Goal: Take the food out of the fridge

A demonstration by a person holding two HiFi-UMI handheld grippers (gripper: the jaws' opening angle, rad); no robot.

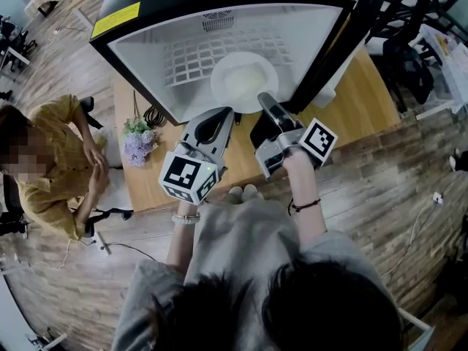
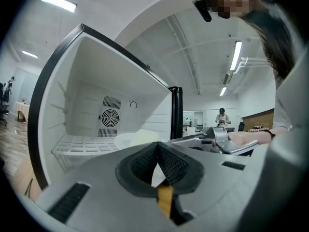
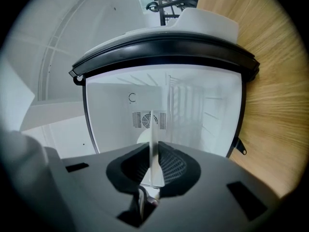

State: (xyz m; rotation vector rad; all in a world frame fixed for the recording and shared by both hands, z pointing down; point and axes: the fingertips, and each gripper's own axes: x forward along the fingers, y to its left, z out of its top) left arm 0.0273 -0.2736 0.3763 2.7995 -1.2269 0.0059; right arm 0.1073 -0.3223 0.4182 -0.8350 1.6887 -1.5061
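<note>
The small fridge (image 1: 139, 46) stands open on the wooden table, white inside, with a wire shelf (image 1: 186, 61). A white plate (image 1: 245, 82) of pale food rests on that shelf. My right gripper (image 1: 265, 102) reaches in at the plate's near rim. In the right gripper view the plate (image 3: 153, 124) shows edge-on as a thin white blade, and the right gripper (image 3: 154, 146) is shut on it. My left gripper (image 1: 223, 115) hovers just outside the opening, left of the right one. Its jaws (image 2: 158, 145) meet at the tips with nothing between them. The plate (image 2: 130, 139) lies ahead of it.
The black fridge door (image 1: 344, 42) hangs open at the right. A bunch of purple flowers (image 1: 137, 143) lies on the wooden table (image 1: 365, 101) left of the fridge. A person in a yellow top (image 1: 51, 167) sits at the left. Chairs (image 1: 409, 57) stand at the upper right.
</note>
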